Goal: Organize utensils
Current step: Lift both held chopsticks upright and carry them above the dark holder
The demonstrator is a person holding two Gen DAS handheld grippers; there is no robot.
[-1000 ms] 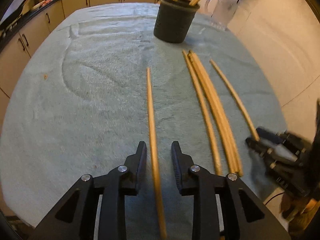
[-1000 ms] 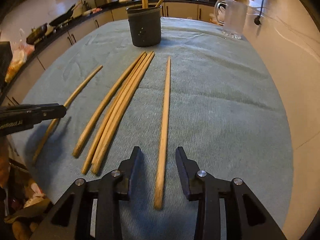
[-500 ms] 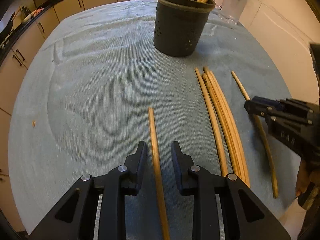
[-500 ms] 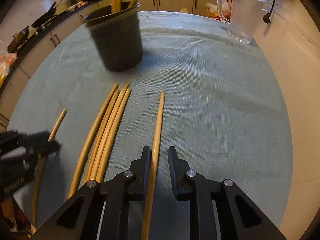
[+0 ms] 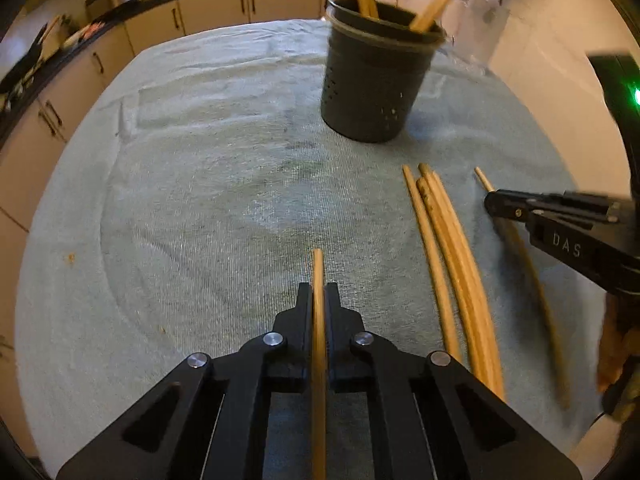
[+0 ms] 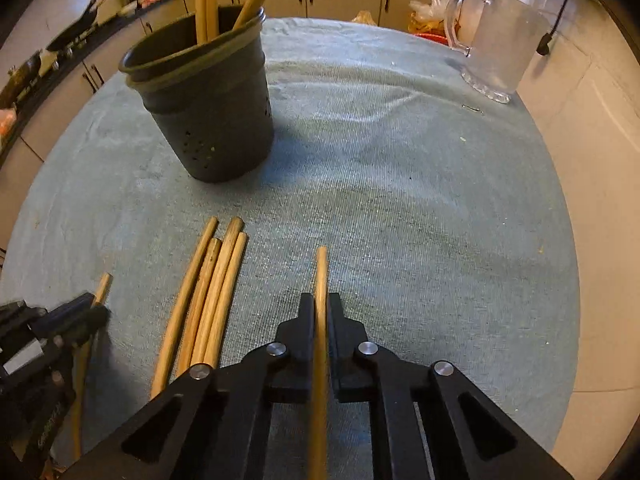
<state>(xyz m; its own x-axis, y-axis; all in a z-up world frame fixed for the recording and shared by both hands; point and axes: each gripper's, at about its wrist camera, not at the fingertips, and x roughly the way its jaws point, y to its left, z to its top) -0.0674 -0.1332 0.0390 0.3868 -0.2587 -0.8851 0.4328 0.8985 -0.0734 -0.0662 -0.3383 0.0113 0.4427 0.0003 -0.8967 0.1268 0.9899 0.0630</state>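
Both grippers clamp a wooden chopstick on the teal towel (image 5: 192, 208). In the left wrist view my left gripper (image 5: 319, 286) has its jaws closing tight onto a chopstick (image 5: 318, 266) whose tip pokes out ahead of the pads. In the right wrist view my right gripper (image 6: 321, 296) likewise closes its jaws onto another chopstick (image 6: 321, 266). Between the two lies a bundle of several chopsticks (image 5: 448, 240) (image 6: 212, 280). A dark perforated holder (image 5: 372, 92) (image 6: 208, 120) stands farther back, upright, with chopsticks in it. Each view shows the other gripper (image 5: 494, 204) (image 6: 92, 310) from the side.
A clear glass jug (image 6: 496, 48) stands at the table's far right edge. Kitchen counters and cabinets (image 5: 208, 12) run behind the table. The towel (image 6: 420, 208) is bare to the right of the right gripper and to the left of the left one.
Both grippers slid forward along their chopsticks toward the holder and went from open to shut on them. The bundle has not moved.
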